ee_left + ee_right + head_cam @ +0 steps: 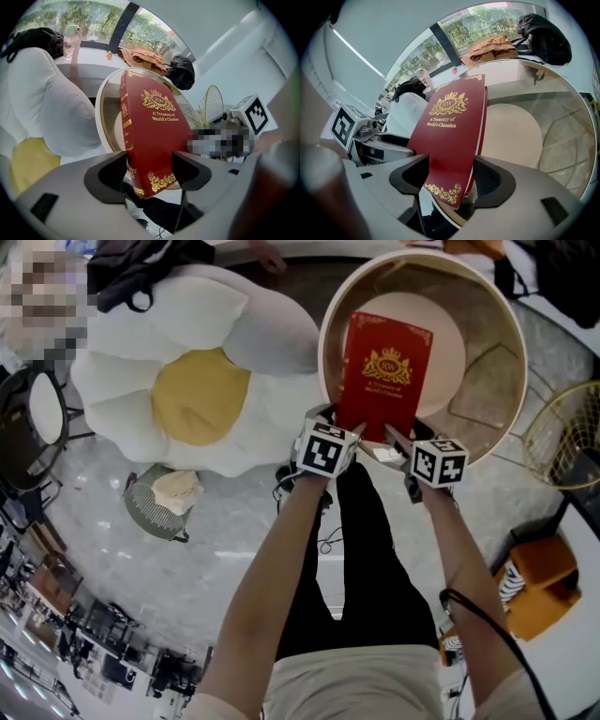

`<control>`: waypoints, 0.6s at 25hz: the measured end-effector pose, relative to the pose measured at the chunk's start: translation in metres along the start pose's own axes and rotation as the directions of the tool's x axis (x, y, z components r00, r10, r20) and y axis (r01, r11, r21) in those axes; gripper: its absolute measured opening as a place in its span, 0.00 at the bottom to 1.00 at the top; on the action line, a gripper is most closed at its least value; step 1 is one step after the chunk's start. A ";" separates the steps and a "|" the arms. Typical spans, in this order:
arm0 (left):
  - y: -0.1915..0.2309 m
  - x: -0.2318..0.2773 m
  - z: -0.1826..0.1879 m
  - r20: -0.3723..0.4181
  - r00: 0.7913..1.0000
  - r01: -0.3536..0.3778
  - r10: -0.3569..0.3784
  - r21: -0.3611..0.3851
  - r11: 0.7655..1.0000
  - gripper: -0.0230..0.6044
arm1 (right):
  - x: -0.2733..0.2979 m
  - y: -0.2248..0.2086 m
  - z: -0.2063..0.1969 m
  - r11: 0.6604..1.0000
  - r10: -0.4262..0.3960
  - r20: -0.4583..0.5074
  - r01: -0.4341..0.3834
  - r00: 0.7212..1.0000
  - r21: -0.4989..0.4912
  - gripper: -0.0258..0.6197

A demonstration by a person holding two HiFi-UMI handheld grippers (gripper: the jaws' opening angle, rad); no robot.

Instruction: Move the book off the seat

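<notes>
A red hardback book [384, 373] with gold print is held tilted over the round cream tub seat [487, 381], its near edge raised above the seat's front rim. My left gripper [339, 435] is shut on the book's [152, 136] near left corner, by the spine. My right gripper [398, 448] is shut on the near right corner of the book [450, 136]. The beige round cushion [511, 133] of the seat [562, 140] shows behind the book. Both marker cubes sit just in front of the seat's rim.
A large egg-shaped white and yellow cushion [192, 381] lies left of the seat. A small round green stool [161, 501] stands on the grey floor. A wire basket [562, 432] and an orange object [539, 582] are at the right. The person's black-clad legs stand below the grippers.
</notes>
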State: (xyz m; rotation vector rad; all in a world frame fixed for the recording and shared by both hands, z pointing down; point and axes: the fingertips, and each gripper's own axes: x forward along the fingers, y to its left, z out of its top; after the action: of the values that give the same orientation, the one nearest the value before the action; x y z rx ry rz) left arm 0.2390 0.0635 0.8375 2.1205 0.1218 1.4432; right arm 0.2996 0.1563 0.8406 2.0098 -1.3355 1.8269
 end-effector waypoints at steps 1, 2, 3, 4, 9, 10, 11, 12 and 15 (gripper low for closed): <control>0.001 0.000 -0.001 -0.004 1.000 -0.012 0.012 0.001 1.000 0.51 | 0.001 0.000 0.000 1.000 0.004 -0.004 -0.004 1.000 -0.002 0.52; 0.001 0.000 -0.001 -0.006 1.000 -0.020 0.020 0.001 1.000 0.51 | 0.001 0.000 -0.001 1.000 0.006 -0.007 -0.006 1.000 -0.005 0.52; 0.000 0.000 -0.002 -0.009 1.000 -0.023 0.023 -0.002 1.000 0.51 | 0.001 0.000 -0.002 1.000 0.002 -0.008 -0.002 1.000 -0.010 0.52; -0.001 -0.001 -0.004 -0.010 1.000 -0.023 0.023 -0.005 1.000 0.51 | 0.000 -0.002 -0.002 1.000 -0.006 -0.007 0.006 1.000 -0.015 0.52; 0.003 -0.011 -0.006 0.000 0.999 -0.049 0.049 -0.006 0.999 0.51 | -0.013 -0.012 0.011 0.999 -0.041 0.033 0.041 0.999 -0.018 0.52; 0.005 -0.016 -0.006 0.006 0.998 -0.055 0.055 -0.010 0.998 0.51 | -0.018 -0.011 0.015 0.999 -0.039 0.045 0.040 0.998 -0.024 0.52; 0.006 -0.022 -0.006 0.010 0.998 -0.059 0.059 -0.016 0.998 0.51 | -0.023 -0.009 0.019 0.999 -0.035 0.058 0.037 0.998 -0.034 0.52; 0.006 -0.030 -0.007 0.011 0.998 -0.062 0.062 -0.021 0.998 0.50 | -0.030 -0.006 0.023 0.998 -0.029 0.071 0.033 0.997 -0.046 0.51; 0.003 -0.059 -0.006 0.016 0.997 -0.078 0.078 -0.003 0.997 0.40 | -0.055 0.008 0.036 0.997 -0.009 0.110 0.017 0.994 -0.074 0.48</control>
State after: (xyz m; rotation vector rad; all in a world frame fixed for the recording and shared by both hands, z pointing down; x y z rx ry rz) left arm 0.2088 0.0407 0.7913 2.1562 0.0318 1.4688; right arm 0.3275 0.1577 0.7800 2.1016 -1.3939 1.6572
